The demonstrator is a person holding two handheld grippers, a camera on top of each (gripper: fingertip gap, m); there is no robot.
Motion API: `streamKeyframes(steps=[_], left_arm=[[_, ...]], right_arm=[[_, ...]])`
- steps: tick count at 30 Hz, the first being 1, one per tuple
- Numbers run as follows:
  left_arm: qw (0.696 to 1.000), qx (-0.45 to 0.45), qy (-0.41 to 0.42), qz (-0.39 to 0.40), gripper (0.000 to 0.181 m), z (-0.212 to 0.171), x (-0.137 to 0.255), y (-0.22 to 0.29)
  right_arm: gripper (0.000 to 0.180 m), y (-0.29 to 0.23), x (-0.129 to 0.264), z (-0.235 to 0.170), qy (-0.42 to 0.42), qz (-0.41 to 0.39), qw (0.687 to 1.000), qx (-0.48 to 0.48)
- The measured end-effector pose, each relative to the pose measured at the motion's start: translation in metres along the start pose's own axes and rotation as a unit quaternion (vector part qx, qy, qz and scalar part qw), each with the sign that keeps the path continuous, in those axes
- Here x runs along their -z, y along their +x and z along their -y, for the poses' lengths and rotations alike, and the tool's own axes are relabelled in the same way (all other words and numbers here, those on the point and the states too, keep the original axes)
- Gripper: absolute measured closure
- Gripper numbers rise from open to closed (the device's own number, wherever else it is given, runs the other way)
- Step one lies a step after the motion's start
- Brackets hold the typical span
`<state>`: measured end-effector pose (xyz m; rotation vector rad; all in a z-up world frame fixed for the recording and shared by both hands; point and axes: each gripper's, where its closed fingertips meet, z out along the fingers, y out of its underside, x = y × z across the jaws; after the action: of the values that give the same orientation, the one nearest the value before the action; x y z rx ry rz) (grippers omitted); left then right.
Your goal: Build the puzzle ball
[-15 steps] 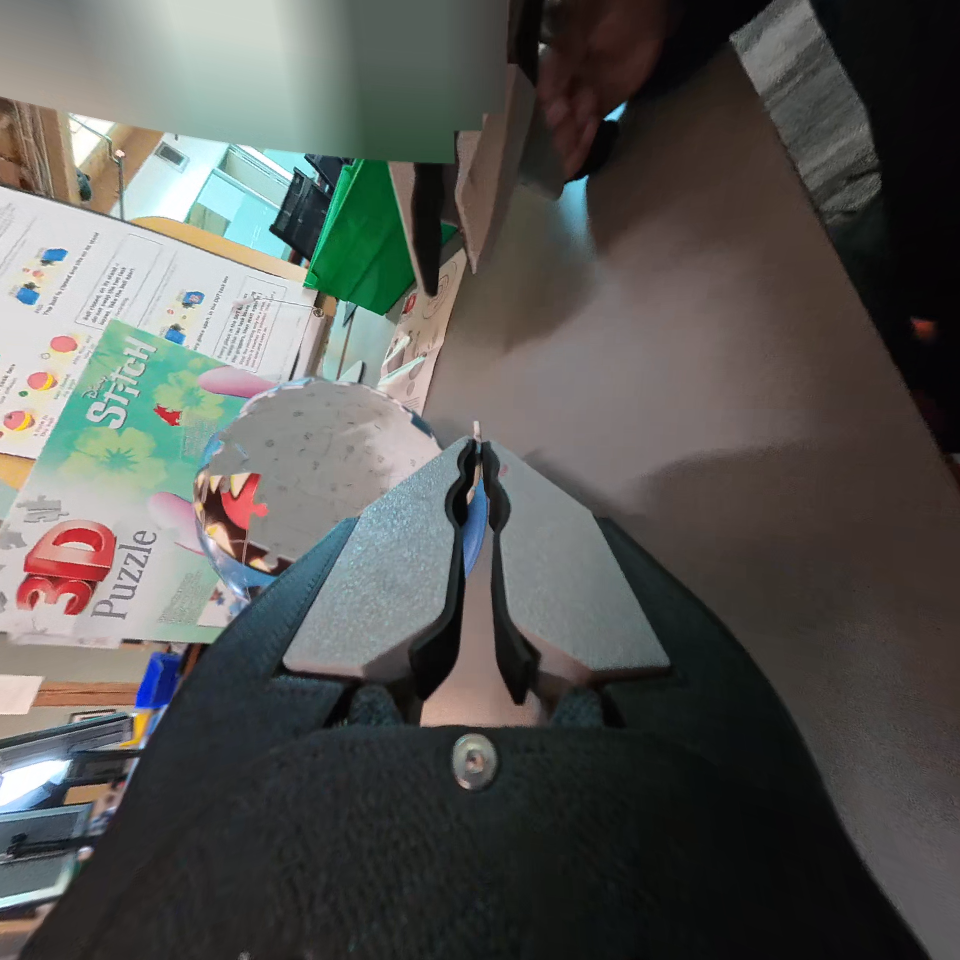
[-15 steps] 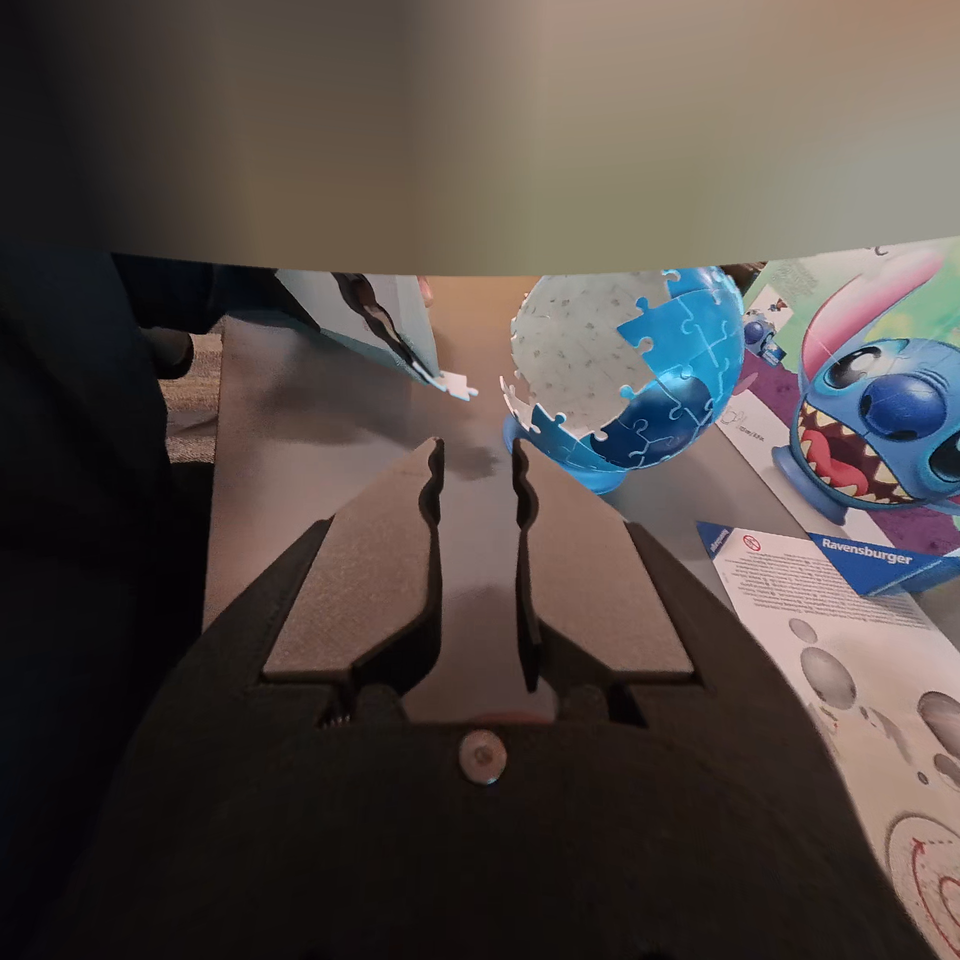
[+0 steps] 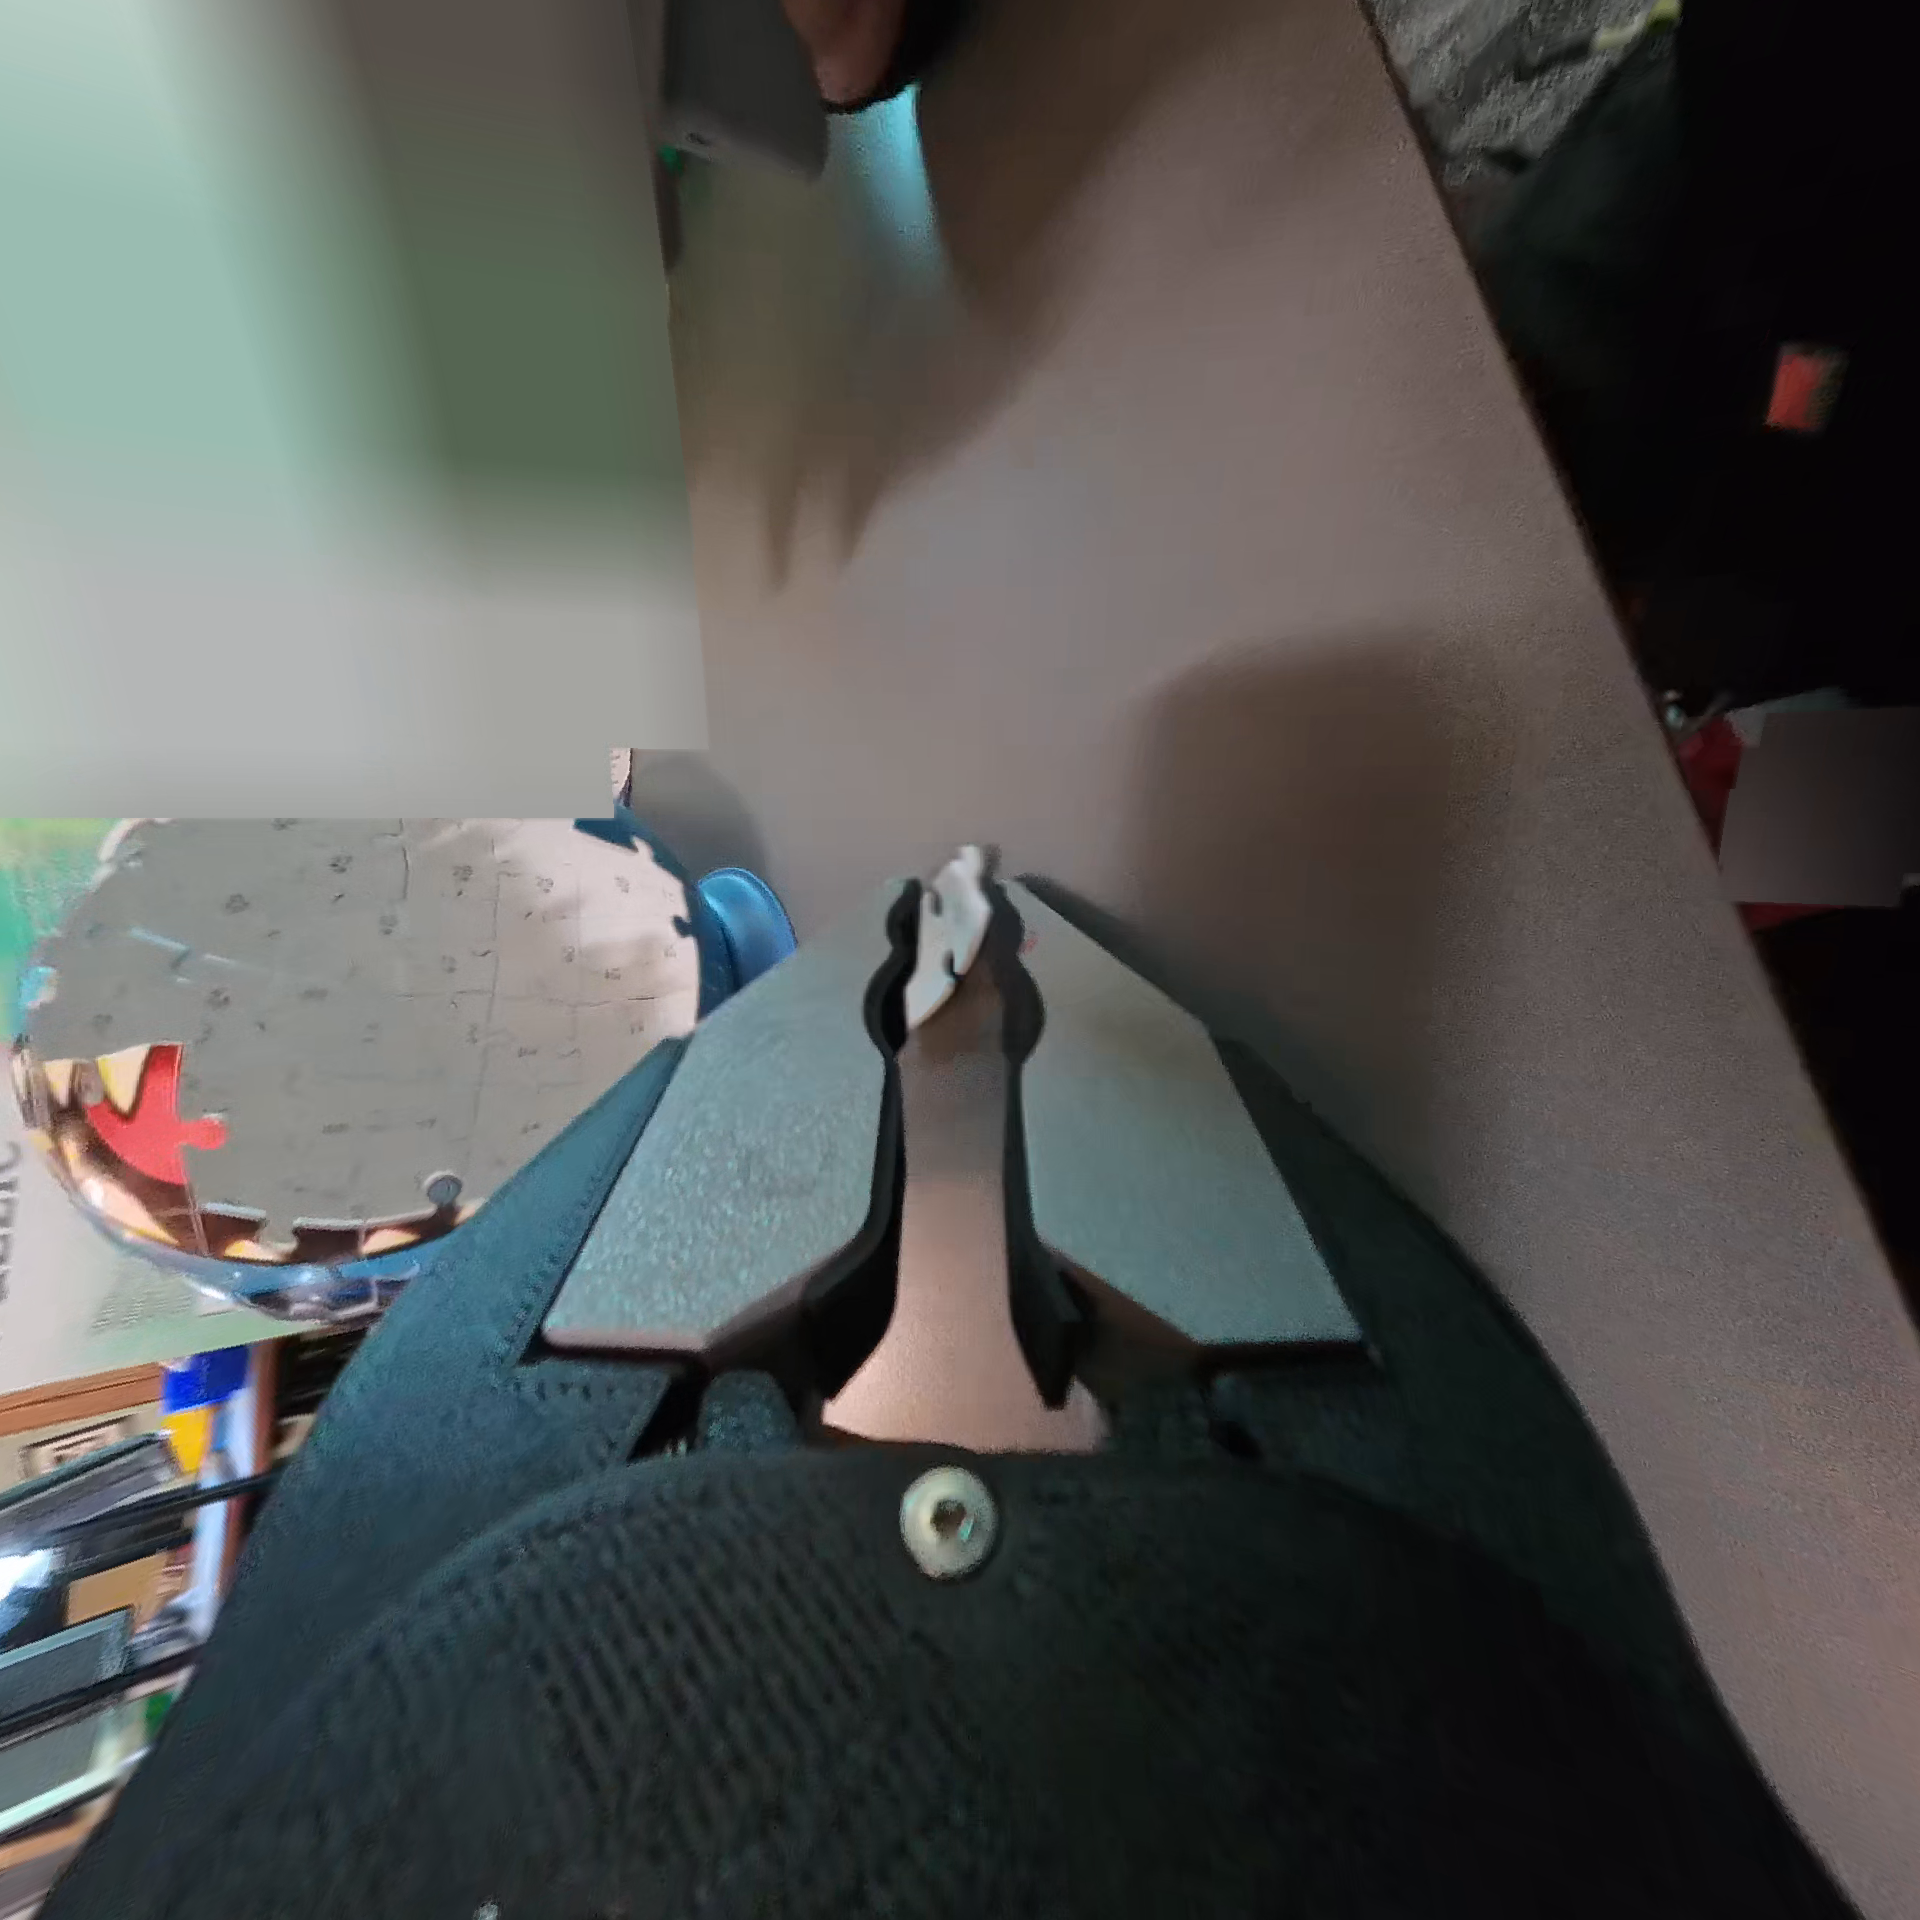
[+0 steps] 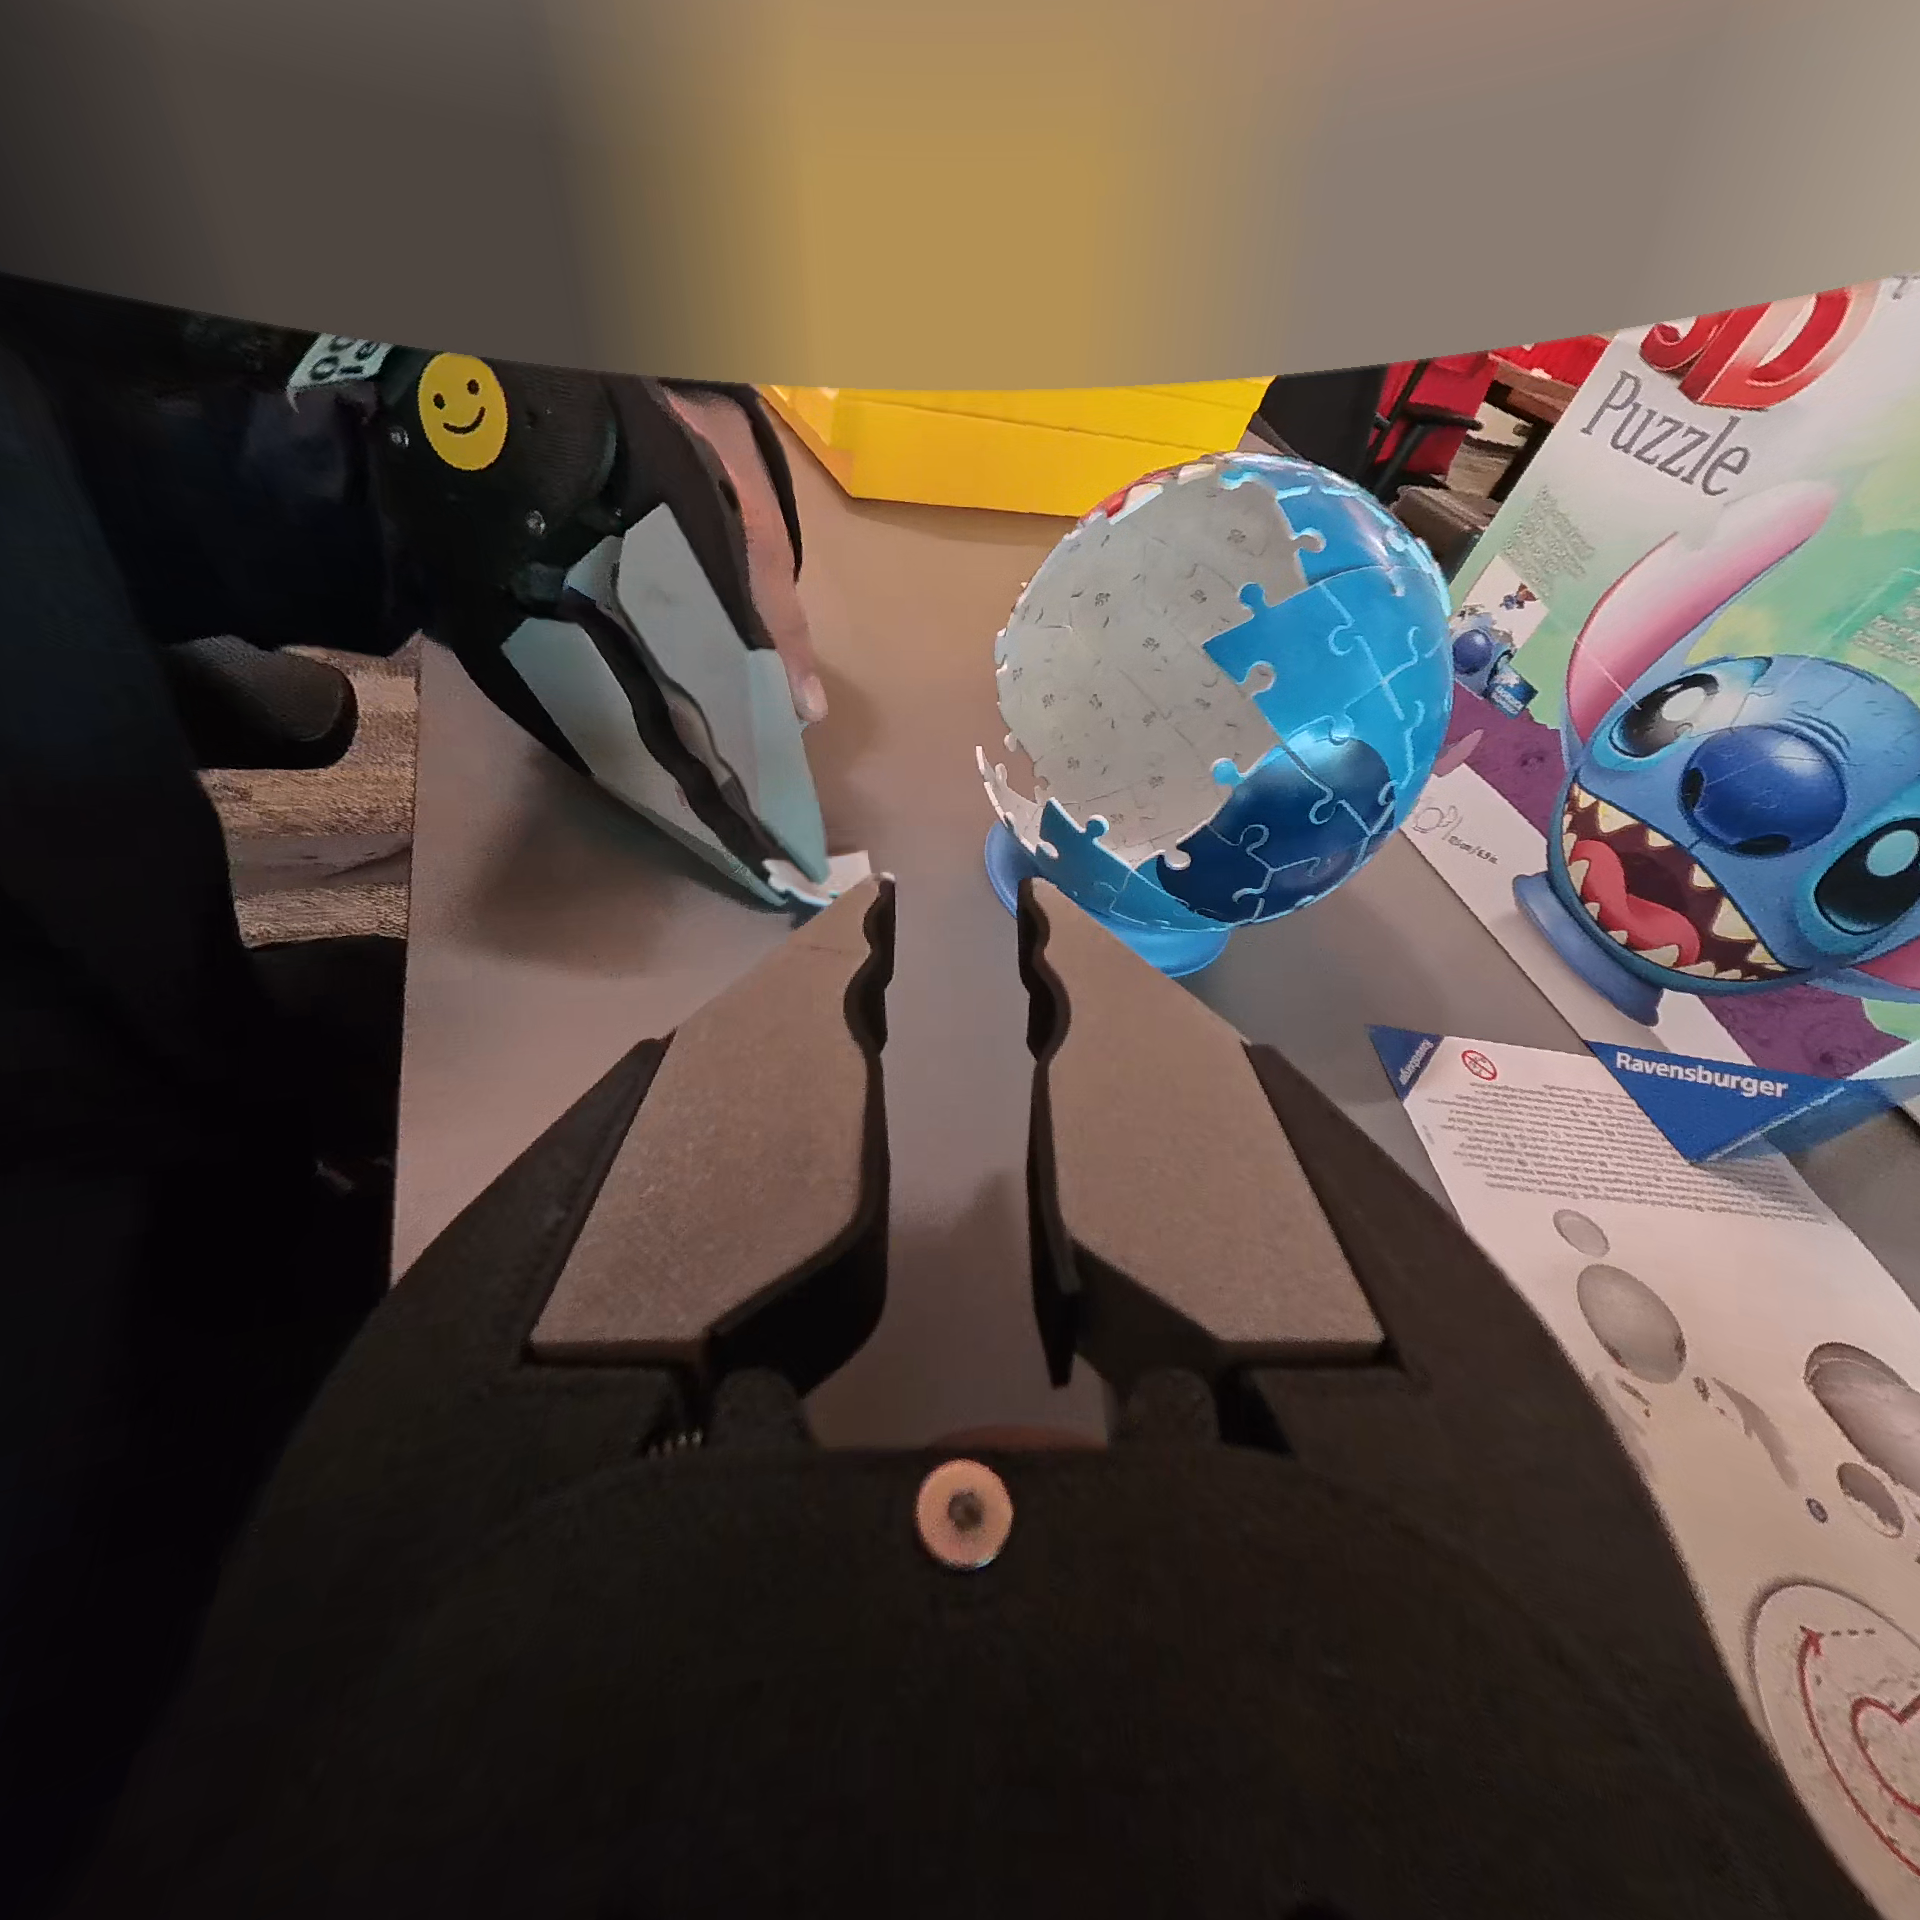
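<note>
A half-built puzzle ball (image 4: 1226,707) stands on a blue ring stand (image 4: 1143,935) on the grey table (image 4: 582,935); its blue shell is partly open and shows the grey inside. It fills the left of the left wrist view (image 3: 343,1018). My left gripper (image 3: 951,894) is shut on a small white puzzle piece (image 3: 951,935) at its tips. The right wrist view shows that gripper (image 4: 800,873) low over the table, left of the ball, with the piece (image 4: 816,878) sticking out. My right gripper (image 4: 956,904) is open and empty, just in front of the ball.
The puzzle box (image 4: 1714,665) stands right of the ball. An instruction sheet (image 4: 1662,1299) lies at the front right. A yellow bin (image 4: 1039,436) sits behind the ball. The table edge runs along the left, with dark clothing beyond.
My left gripper has moved closer to the ball and lower, and the piece in it has turned to show its white face. My right gripper has moved forward toward the ball.
</note>
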<state>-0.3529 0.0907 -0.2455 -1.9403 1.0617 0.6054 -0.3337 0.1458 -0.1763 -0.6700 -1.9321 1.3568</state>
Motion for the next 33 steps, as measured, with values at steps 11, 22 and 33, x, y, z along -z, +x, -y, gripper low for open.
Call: streamKeyframes(steps=[11, 22, 33], left_arm=[[0.996, 0.082, 0.023, -0.007, 0.142, 0.010, 0.024, -0.018], [0.974, 0.224, -0.012, -0.043, 0.148, 0.000, 0.023, -0.017], [0.940, 0.338, -0.043, -0.019, 0.146, -0.006, 0.032, -0.008]], right_arm=[[0.162, -0.002, 0.003, 0.002, 0.008, 0.008, 1.000, -0.005], [0.163, -0.003, 0.005, 0.002, 0.011, 0.009, 1.000, -0.005], [0.163, -0.006, 0.004, 0.001, 0.007, 0.009, 1.000, 0.002]])
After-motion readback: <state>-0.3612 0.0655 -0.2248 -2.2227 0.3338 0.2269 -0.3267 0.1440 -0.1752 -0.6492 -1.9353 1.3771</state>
